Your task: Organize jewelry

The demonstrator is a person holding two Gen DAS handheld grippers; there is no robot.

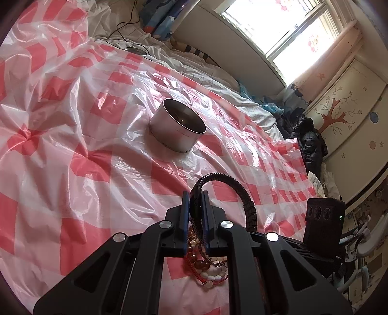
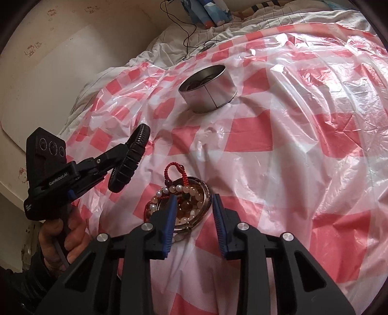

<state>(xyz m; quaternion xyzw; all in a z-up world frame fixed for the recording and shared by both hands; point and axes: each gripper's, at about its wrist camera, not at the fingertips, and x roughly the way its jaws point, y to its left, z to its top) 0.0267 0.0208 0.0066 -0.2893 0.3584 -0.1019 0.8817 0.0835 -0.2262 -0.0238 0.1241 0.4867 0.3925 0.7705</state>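
Note:
My left gripper (image 1: 195, 196) is shut on a black braided bracelet (image 1: 232, 184), which arches up and to the right of the fingers, lifted off the bed. From the right wrist view the same bracelet (image 2: 131, 160) hangs at the left gripper (image 2: 126, 150), held by a person's hand (image 2: 70, 232). My right gripper (image 2: 194, 201) stands open just above a small glass dish (image 2: 206, 191) heaped with bead bracelets (image 2: 191, 192) and a red cord bracelet (image 2: 173, 169). Its left finger overlaps the heap. The beads (image 1: 206, 266) also show under the left fingers. A round metal tin (image 1: 174, 130) (image 2: 208, 89) stands open farther out.
A crinkled red-and-white checked plastic sheet (image 1: 84, 169) covers the bed. White bedding (image 2: 242, 26), a black cable (image 2: 186, 31) and blue packages (image 1: 157, 17) lie beyond it. A window (image 1: 278, 29), a wardrobe (image 1: 351, 109) and dark clothes (image 1: 308, 140) are at the right.

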